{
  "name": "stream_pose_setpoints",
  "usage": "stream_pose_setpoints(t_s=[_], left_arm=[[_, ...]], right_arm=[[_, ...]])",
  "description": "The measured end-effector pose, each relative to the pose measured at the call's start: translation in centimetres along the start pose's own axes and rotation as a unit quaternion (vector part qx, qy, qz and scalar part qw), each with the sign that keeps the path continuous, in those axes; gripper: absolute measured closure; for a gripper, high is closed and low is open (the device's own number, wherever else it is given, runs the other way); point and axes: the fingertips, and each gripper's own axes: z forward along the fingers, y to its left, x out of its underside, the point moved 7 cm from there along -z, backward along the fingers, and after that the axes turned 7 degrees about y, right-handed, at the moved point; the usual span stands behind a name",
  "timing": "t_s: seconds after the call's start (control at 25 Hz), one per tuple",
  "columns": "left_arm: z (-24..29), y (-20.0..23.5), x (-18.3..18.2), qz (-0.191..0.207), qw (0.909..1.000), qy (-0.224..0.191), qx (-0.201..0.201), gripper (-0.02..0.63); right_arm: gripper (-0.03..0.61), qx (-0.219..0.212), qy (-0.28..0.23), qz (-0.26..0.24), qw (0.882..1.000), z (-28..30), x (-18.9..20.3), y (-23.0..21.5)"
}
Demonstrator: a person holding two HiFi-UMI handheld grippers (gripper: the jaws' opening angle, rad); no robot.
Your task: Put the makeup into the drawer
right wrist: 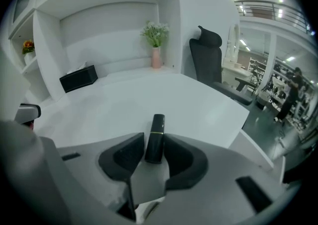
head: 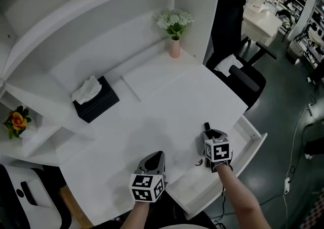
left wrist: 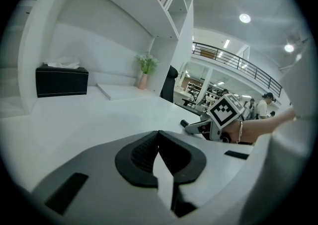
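Gripping a slim black lipstick tube [right wrist: 155, 137], thin gold band, the right tool [right wrist: 154, 143]; left tool [left wrist: 159, 137] closed.

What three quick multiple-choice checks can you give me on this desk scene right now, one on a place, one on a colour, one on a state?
1. Where does the tissue box sit?
A. on the floor
B. on the desk, at its back left
C. on an upper shelf

2. What colour is the makeup tube?
A. red
B. white
C. black

3. How is the drawer?
A. pulled open
B. pushed shut
C. lifted out and set on the desktop

Answers:
1 B: the head view shows it on the desktop, close to the shelf wall.
2 C: the right gripper view shows a black tube between the right gripper's fingers, which press on it.
3 A: its white inside shows past the desk's near right edge.
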Motion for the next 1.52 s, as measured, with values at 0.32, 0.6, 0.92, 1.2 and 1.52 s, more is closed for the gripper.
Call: stream_pose_setpoints(t_s=[0.32,0.6,0.92,1.2,1.52], left_arm=[[-1.1,-0.1,0.5,0.0,1.0,-0.002,-0.002,0.611],[-2.3,-0.4,1.0,0.013,0.9999,-0.003,0.007,0.612],[-3.7,-1.3,1.8,0.032,0.9992,-0.004,0.024,0.612],[-4.9,-2.2,2.8,0.044,0.9982,-0.002,0.041,0.612],[-6.5,-1.5,4.0,0.041,0.9984,-0.003,0.038,0.612]], right_arm=[[0.477,0.007,-0.004,0.0,1.0,-0.2,0.0,0.3],[0.478,0.005,-0.037,0.004,0.999,-4.2,1.4,1.7],[0.477,0.002,-0.04,0.048,0.998,-8.6,7.9,4.1],[0.477,-0.006,-0.013,0.075,0.997,-9.6,13.2,6.9],[0.477,-0.031,0.038,0.032,0.998,-7.7,16.3,10.5]])
